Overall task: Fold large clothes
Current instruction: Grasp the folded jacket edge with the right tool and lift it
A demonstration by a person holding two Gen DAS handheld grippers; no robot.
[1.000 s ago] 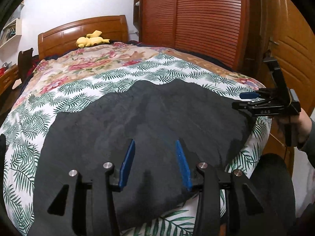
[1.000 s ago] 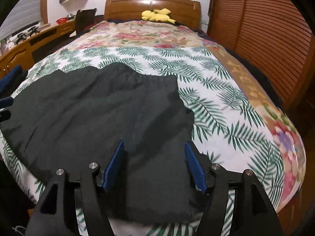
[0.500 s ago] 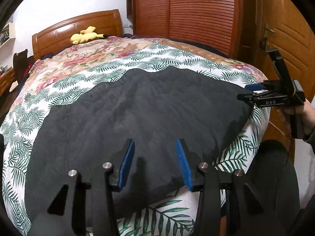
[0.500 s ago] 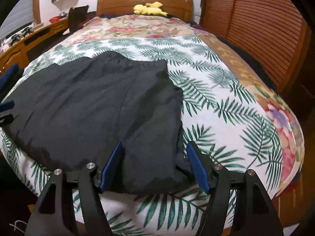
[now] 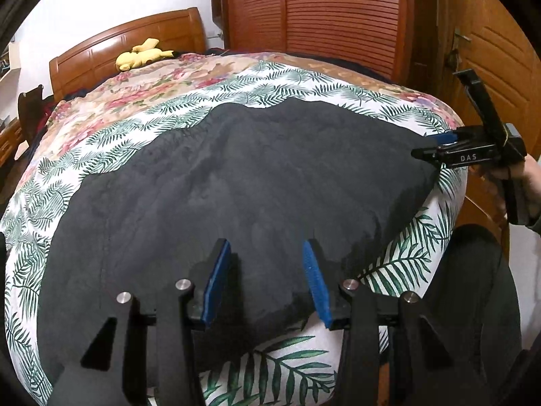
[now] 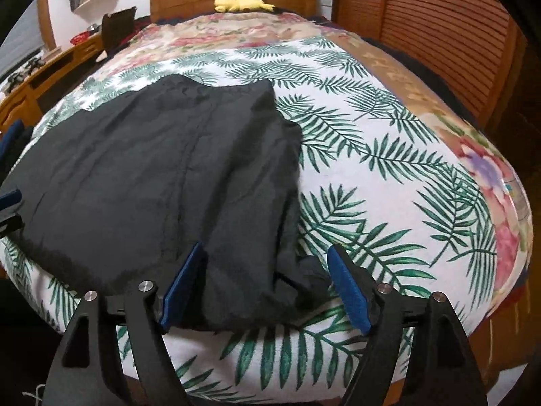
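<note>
A large black garment (image 5: 236, 196) lies spread flat on the bed's fern-print cover (image 5: 101, 142), reaching the foot edge. It also shows in the right wrist view (image 6: 152, 176), its near right corner bunched. My left gripper (image 5: 267, 270) is open, its blue pads over the garment's near hem, holding nothing. My right gripper (image 6: 267, 277) is open, astride the bunched corner at the foot edge. The right gripper also shows at the right of the left wrist view (image 5: 439, 152), beside the garment's corner.
A yellow plush toy (image 5: 142, 55) lies by the wooden headboard (image 5: 128, 44). A slatted wardrobe (image 5: 321, 17) and a wooden door (image 5: 500, 50) stand to the right of the bed. A desk (image 6: 50, 67) runs along the left. My dark trouser leg (image 5: 473, 304) is beside the bed.
Both grippers have drawn back toward the foot of the bed, staying open. The garment's near hem now lies at the fingertips instead of past them.
</note>
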